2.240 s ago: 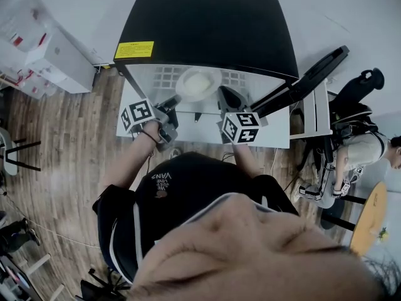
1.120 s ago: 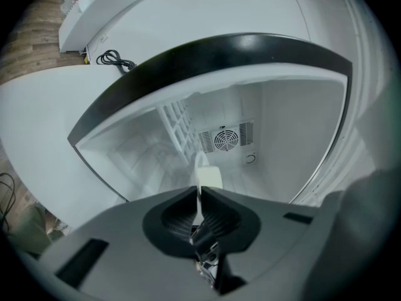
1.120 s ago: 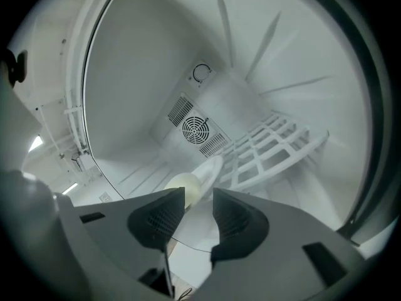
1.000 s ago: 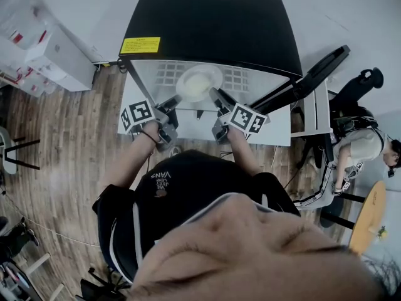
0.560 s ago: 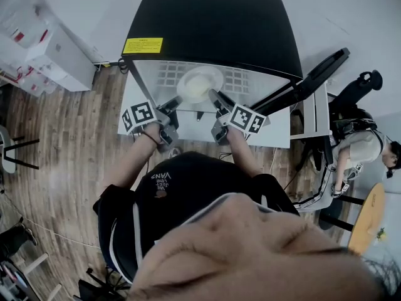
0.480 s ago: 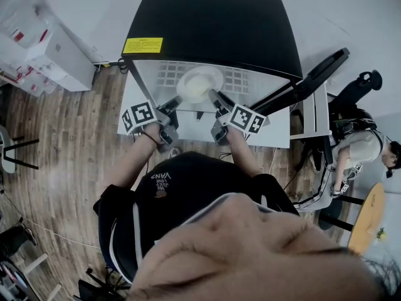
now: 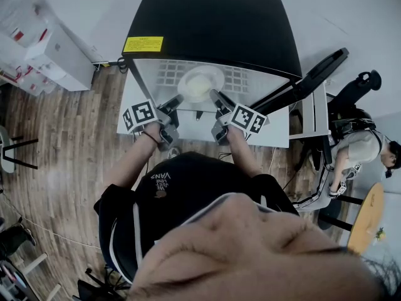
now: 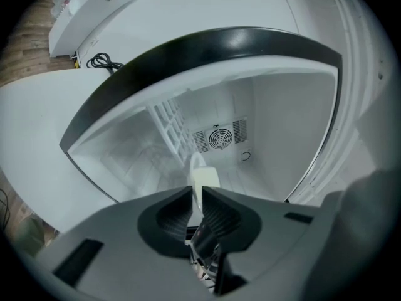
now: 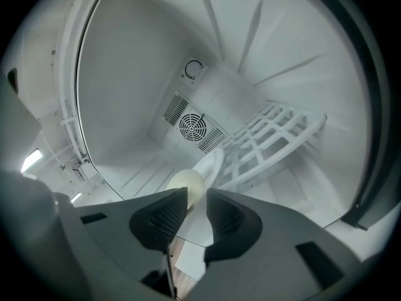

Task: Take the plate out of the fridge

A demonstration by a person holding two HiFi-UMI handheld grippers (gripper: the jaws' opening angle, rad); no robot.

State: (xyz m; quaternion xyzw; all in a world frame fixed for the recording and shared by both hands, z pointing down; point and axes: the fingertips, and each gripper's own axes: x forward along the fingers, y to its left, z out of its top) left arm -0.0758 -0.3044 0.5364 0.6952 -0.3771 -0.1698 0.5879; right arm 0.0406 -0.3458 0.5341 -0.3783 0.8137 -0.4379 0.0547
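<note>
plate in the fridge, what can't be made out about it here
- Head view: the plate is small and washed out; what, if anything, lies on it is unclear.
- Left gripper view: plate edge-on, near rim hidden where the left gripper clamps it.
- Right gripper view: the right gripper, jaws closing round the rim, covers the plate's near part.

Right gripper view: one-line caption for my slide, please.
Right gripper closing its jaws around the rim of the plate inside the white fridge, fan vent behind.
</note>
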